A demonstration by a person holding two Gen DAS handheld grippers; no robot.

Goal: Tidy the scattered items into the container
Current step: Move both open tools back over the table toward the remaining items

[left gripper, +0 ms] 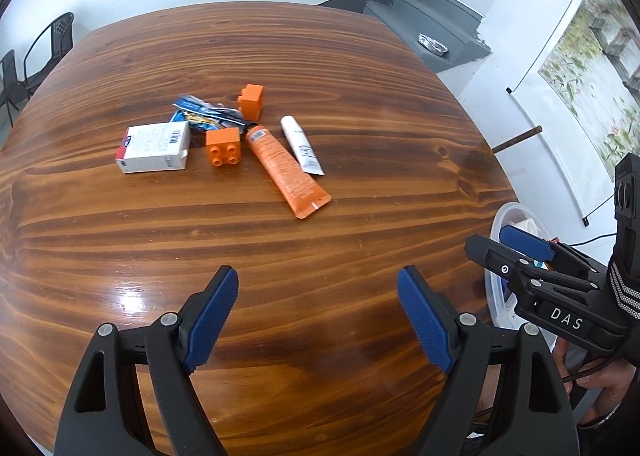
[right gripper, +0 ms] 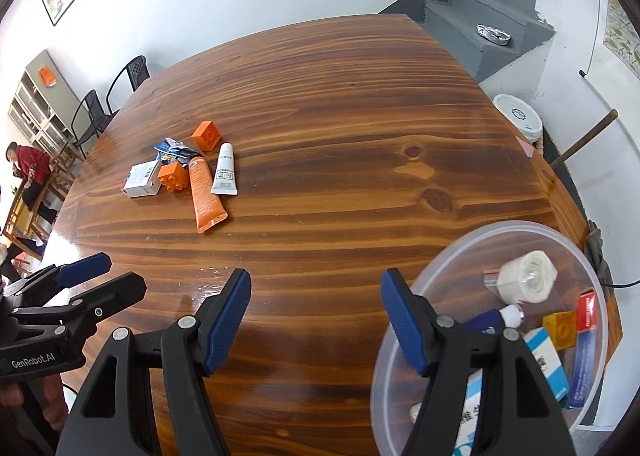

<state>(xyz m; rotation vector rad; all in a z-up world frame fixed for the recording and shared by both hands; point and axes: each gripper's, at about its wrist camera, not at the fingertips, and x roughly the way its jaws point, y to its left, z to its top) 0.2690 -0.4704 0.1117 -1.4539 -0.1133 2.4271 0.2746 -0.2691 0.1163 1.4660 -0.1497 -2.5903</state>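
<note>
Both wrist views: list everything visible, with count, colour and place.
Table: one, brown wood, under everything.
Blocks: two, orange, mid-table in the cluster; second behind.
Orange tube: one, lying flat, right of the near block.
White tube: one, beside the orange tube.
Box: one, white and red, left of the cluster.
Wrapper: one, blue, crumpled behind the box.
Container: one, clear plastic, near right table edge, already holding a bandage roll and boxes.
Chairs: black, far left.
Left tool: open, empty.
Right tool: open, empty.

Left tongs, right tongs agape, empty.
</note>
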